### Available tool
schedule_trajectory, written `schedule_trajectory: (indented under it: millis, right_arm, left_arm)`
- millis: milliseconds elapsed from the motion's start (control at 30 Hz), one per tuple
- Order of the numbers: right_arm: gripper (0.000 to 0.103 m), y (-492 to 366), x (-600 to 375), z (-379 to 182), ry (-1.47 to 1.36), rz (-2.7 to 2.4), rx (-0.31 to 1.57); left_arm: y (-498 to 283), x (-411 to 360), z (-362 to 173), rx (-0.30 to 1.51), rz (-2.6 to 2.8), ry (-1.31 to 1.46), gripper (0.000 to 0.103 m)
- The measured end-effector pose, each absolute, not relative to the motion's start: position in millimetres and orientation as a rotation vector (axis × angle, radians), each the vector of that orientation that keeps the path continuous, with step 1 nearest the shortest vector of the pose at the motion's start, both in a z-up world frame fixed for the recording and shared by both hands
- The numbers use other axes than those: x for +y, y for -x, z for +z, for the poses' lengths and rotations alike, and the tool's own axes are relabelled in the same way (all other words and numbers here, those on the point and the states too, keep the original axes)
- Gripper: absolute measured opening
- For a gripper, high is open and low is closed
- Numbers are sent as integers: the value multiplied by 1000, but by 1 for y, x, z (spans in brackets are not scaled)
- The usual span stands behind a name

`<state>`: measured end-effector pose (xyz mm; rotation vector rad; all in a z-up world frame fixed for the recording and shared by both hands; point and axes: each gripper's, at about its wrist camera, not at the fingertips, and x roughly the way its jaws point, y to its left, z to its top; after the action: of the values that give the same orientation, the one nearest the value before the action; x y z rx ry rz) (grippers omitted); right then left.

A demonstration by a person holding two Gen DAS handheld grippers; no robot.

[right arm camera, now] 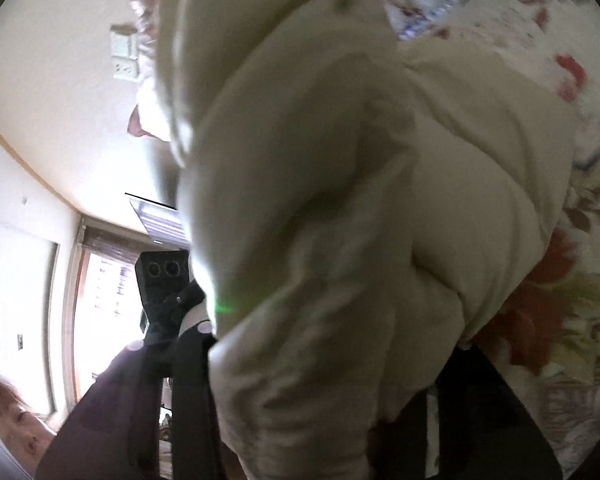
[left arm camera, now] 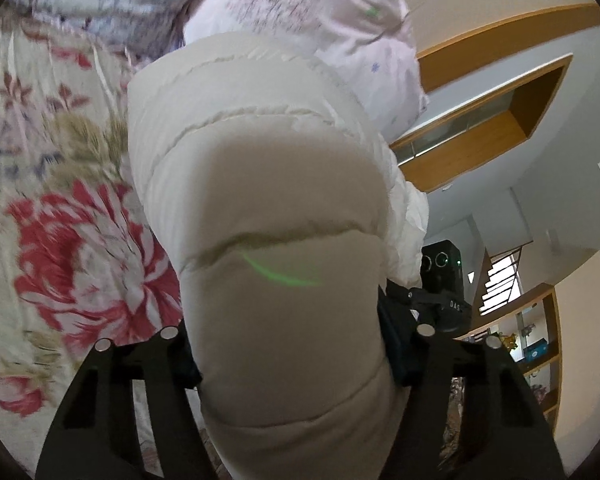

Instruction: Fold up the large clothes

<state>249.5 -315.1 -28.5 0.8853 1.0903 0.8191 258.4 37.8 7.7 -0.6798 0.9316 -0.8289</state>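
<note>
Presently both tools pinch the cream padded coat (left arm camera: pixel 260 184): left tool (left arm camera: pixel 292 352) and right tool (right arm camera: pixel 328 392) each clamp a fold, coat lifted above the floral bedspread (left arm camera: pixel 60 208), stretching straight ahead.

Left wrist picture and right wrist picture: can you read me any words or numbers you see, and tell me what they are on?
"DAS" on the black gripper body beside the puffy cream jacket; any further letters are hidden.
Blue box on the wooden shelf: too small to read.
Right wrist view: nothing readable; the wall socket plate is blurred.
</note>
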Motion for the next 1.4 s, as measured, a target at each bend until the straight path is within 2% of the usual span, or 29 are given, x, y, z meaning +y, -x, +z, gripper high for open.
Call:
schedule_trajectory:
  millis: [367,700,933,1033,1100,1133,1200,1300,1333,1367,1400]
  right_arm:
    - [39,-272,-247,1,-788,907,1019]
    - [40,-297,-215,-39,-771,824,1095]
    - [51,-287,-220,-59,-808,734,1139]
    - [61,-284,-222,-64,-834,698,1164]
    - [72,-280,-233,-61,-812,648,1172]
    - [81,-274,-239,-55,-785,594,1169]
    - [86,-261,-255,-39,-748,517,1115]
    - [86,-233,-286,-5,-691,377,982]
    - [82,-223,-290,6,-649,342,929]
    - [72,-209,-289,17,-592,322,877]
    - [66,-196,-284,31,-518,337,828]
  left_arm:
    - [-255,101,45,781,-721,578,64]
    - [-288,133,-1,842,-616,548,64]
    - [-307,133,-22,888,-602,536,71]
    - [-311,134,-25,900,-587,540,73]
    - [-306,136,-19,893,-564,517,77]
    - [-302,137,-15,881,-545,500,78]
    - [-292,144,-3,841,-500,462,78]
    - [-270,154,17,755,-406,387,78]
    - [-259,155,26,718,-379,353,78]
    - [-249,153,33,683,-371,325,78]
    - [-238,151,38,651,-376,299,78]
